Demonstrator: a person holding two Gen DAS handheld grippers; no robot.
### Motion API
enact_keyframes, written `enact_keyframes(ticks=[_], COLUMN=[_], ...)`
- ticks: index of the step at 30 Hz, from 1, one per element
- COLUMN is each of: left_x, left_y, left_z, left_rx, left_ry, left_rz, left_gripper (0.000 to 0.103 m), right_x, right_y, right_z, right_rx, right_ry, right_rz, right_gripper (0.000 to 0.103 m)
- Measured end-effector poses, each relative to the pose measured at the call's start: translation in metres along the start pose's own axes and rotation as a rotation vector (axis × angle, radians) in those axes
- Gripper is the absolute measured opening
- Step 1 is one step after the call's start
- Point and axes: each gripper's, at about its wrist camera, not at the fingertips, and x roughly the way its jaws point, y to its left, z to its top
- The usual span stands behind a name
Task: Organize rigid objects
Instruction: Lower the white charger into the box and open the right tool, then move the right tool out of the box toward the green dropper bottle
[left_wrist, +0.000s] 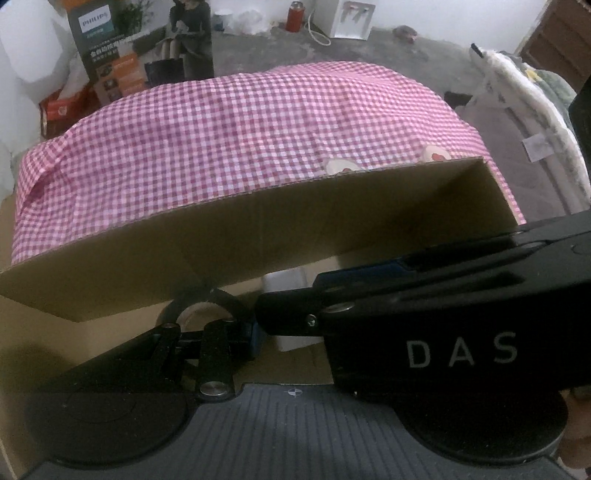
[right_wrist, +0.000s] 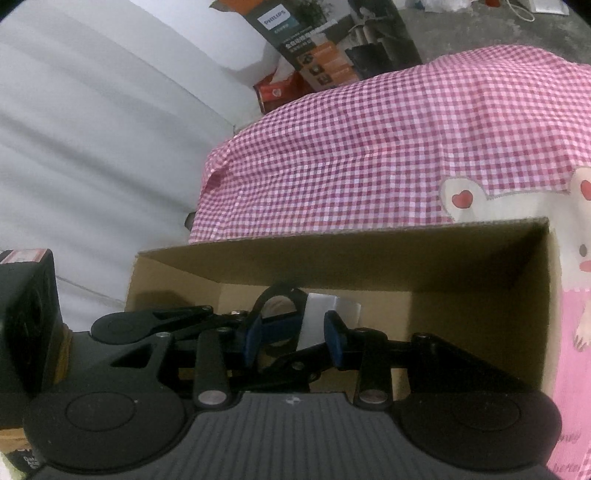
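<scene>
**Both grippers down inside the cardboard box**

A roll of black tape (right_wrist: 277, 303) and a white block (right_wrist: 322, 318) sit at the bottom of the open cardboard box (right_wrist: 369, 254), touching each other. The right gripper (right_wrist: 293, 334) straddles them – blue pads (right_wrist: 334, 332) either side of the block; whether they press it cannot be told. The left gripper (left_wrist: 255, 325) reaches in beside it, grip unclear. The box rests on a pink checked cloth (left_wrist: 221, 147).
</scene>
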Motion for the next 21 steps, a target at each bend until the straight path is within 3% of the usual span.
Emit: enact_keyframes(ticks=[6,10,21], left_x=[-0.007,-0.022,-0.093], left_y=[-0.003,-0.009,-0.021], left_z=[0.0,-0.005,-0.038], left_rx=[0.013,0.024,0.061], left_ry=[-0.011,-0.036,-0.149], left_rz=[-0.012,-0.014,-0.004], left_gripper=[0.037,0.048,0.071], right_x=[-0.004,-0.018,-0.092], right_y=[0.006,0.015,0.04], right_z=[0.001,-0.005,-0.047], right_rx=[-0.029,-0.055,-0.083], right_ry=[-0.019,-0.052,-0.175], right_rz=[-0.018,-0.034,-0.006], right_gripper=[0.042,0.043,0.043])
